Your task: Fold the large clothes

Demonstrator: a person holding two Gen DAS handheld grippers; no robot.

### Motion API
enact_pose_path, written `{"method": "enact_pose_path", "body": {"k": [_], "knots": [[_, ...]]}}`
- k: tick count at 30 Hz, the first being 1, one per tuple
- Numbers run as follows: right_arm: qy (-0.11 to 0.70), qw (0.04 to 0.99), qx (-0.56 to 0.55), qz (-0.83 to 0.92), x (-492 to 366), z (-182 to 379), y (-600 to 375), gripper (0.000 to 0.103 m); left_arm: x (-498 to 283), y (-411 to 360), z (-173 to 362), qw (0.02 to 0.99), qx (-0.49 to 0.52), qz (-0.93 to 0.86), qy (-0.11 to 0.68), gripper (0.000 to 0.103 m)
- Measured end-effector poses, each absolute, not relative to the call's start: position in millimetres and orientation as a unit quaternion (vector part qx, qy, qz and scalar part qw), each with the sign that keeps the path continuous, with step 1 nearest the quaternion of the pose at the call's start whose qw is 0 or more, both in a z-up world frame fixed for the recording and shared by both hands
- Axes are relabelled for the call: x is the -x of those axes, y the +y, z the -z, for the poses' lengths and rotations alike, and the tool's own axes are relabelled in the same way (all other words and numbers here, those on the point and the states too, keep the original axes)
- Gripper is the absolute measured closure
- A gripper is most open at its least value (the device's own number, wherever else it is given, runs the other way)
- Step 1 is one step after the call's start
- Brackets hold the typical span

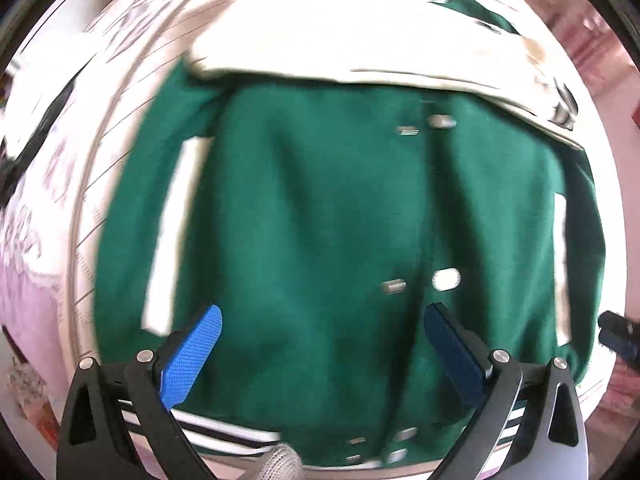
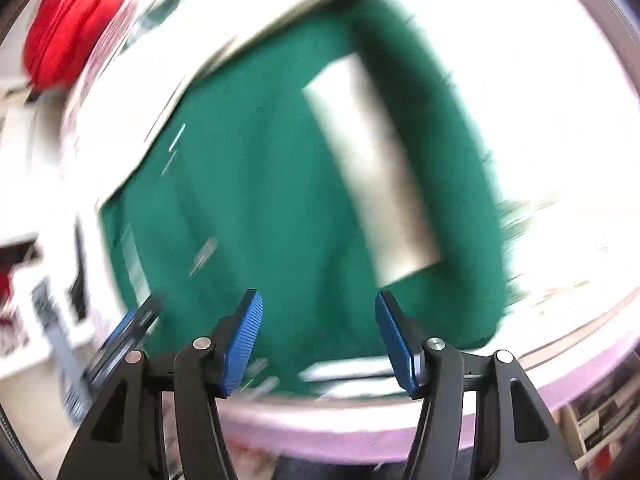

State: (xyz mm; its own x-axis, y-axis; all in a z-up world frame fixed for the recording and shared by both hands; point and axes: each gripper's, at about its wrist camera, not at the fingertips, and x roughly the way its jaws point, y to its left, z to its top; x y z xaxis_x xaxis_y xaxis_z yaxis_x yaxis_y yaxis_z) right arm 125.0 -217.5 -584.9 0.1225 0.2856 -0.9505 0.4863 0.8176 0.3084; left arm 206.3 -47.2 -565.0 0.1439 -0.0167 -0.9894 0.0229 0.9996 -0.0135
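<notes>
A green varsity jacket (image 1: pixel 320 208) with cream sleeves and metal snaps lies front up on a white surface; its cream sleeve (image 1: pixel 340 40) is folded across the top. My left gripper (image 1: pixel 320 320) is open and empty above the jacket's lower front, near the striped hem (image 1: pixel 232 436). In the right wrist view the same jacket (image 2: pixel 260 200) shows blurred, with a pale pocket strip (image 2: pixel 376 176). My right gripper (image 2: pixel 318 312) is open and empty above the jacket's hem by the surface's near edge.
The white surface (image 1: pixel 612 216) has a pink edge (image 2: pixel 360 432). A red object (image 2: pixel 68 24) sits far left in the right wrist view. Patterned fabric (image 1: pixel 40 208) lies left of the jacket. The other gripper's blue tip (image 1: pixel 618 336) shows at the right.
</notes>
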Motion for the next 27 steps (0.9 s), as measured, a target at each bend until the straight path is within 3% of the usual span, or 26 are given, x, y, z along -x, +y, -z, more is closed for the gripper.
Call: {"method": "enact_pose_path", "body": {"k": [3, 4, 5, 6, 13, 15, 17, 19, 27], "knots": [[0.650, 0.704, -0.250, 0.139, -133.9, 601.6, -268.4, 0.041, -209.3, -85.5, 584.5, 0.753, -0.035, 0.009, 0.657, 0.000], [0.654, 0.701, -0.247, 0.145, -130.7, 612.8, -276.7, 0.048, -208.7, -93.9, 594.5, 0.745, -0.049, 0.002, 0.665, 0.000], [0.671, 0.678, -0.264, 0.139, -125.1, 636.9, -283.5, 0.075, -205.9, -101.2, 597.3, 0.742, -0.053, -0.001, 0.668, 0.000], [0.688, 0.651, -0.297, 0.121, -118.3, 655.5, -283.8, 0.081, -203.4, -103.2, 600.9, 0.739, -0.059, -0.004, 0.671, 0.000], [0.756, 0.580, -0.303, -0.001, -93.3, 658.4, -251.5, 0.080, -198.2, -121.9, 587.1, 0.726, -0.081, -0.039, 0.682, 0.000], [0.743, 0.600, -0.296, -0.003, -102.1, 639.0, -266.6, 0.079, -200.9, -121.0, 573.9, 0.733, -0.077, -0.046, 0.674, 0.000], [0.722, 0.632, -0.283, 0.003, -115.9, 622.0, -284.0, 0.054, -216.5, -135.6, 572.5, 0.742, -0.074, -0.059, 0.664, 0.000], [0.695, 0.666, -0.272, 0.013, -143.4, 610.7, -303.4, 0.044, -237.9, -148.7, 577.6, 0.748, -0.076, -0.074, 0.656, 0.000], [0.692, 0.684, -0.233, -0.011, -257.0, 645.2, -318.5, 0.045, -290.6, -159.5, 604.1, 0.744, -0.099, -0.114, 0.650, 0.000]]}}
